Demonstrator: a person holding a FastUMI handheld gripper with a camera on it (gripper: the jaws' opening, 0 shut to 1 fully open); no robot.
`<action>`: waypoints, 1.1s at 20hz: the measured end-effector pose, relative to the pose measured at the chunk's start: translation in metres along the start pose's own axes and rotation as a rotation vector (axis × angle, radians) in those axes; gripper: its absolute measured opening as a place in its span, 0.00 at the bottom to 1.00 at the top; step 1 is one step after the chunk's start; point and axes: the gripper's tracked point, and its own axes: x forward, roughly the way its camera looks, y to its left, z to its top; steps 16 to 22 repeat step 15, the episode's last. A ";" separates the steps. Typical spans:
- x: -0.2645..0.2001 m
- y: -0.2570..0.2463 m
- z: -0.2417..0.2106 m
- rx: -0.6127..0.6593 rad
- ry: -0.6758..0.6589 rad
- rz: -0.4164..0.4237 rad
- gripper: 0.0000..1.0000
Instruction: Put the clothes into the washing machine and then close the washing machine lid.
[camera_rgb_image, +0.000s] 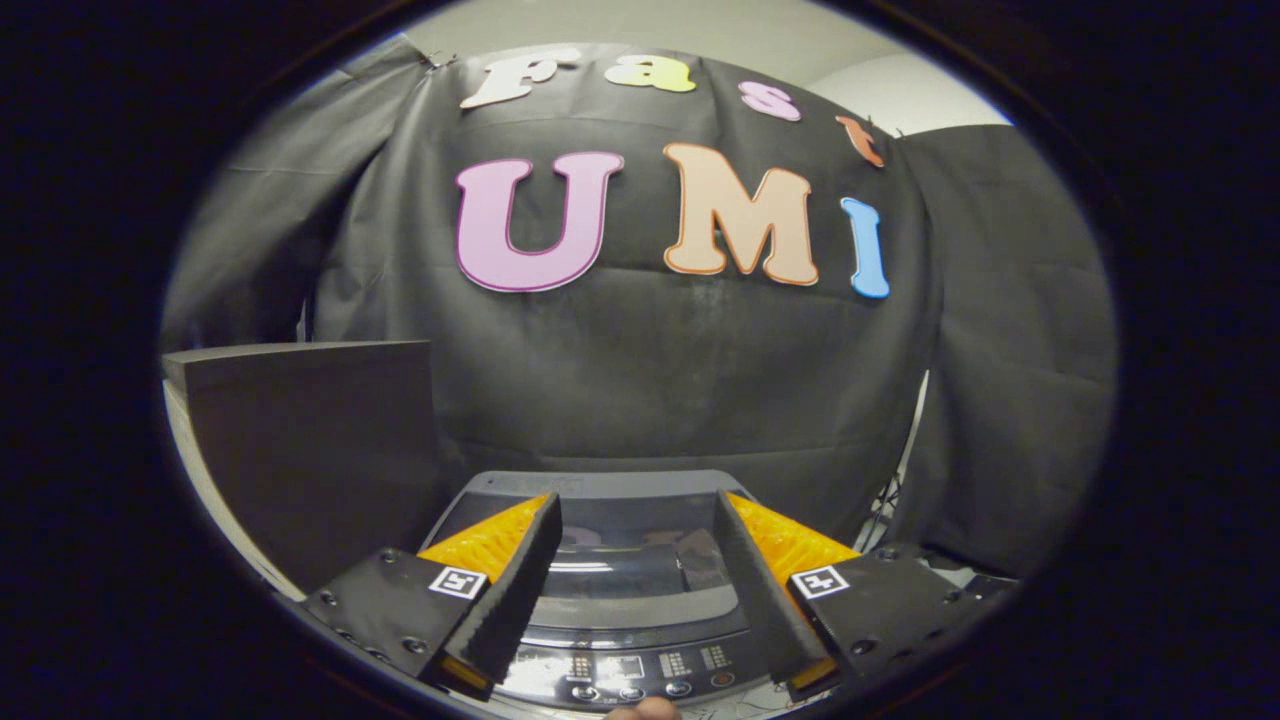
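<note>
The washing machine (625, 580) sits below and just ahead of the tongs (637, 515), its dark glass lid (625, 565) down; the tongs stand wide apart, empty, above it. A dark box (310, 440) stands beside it.

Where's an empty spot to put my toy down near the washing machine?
The shut glass lid of the washing machine is bare, between the open gripper fingers. The button panel is crowded. A dark block fills the left side.
</note>
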 end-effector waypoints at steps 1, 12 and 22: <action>-0.008 -0.003 -0.001 0.001 -0.003 -0.006 0.95; -0.083 -0.030 -0.016 0.042 -0.025 0.001 0.95; -0.101 -0.028 -0.008 0.079 -0.057 0.038 0.95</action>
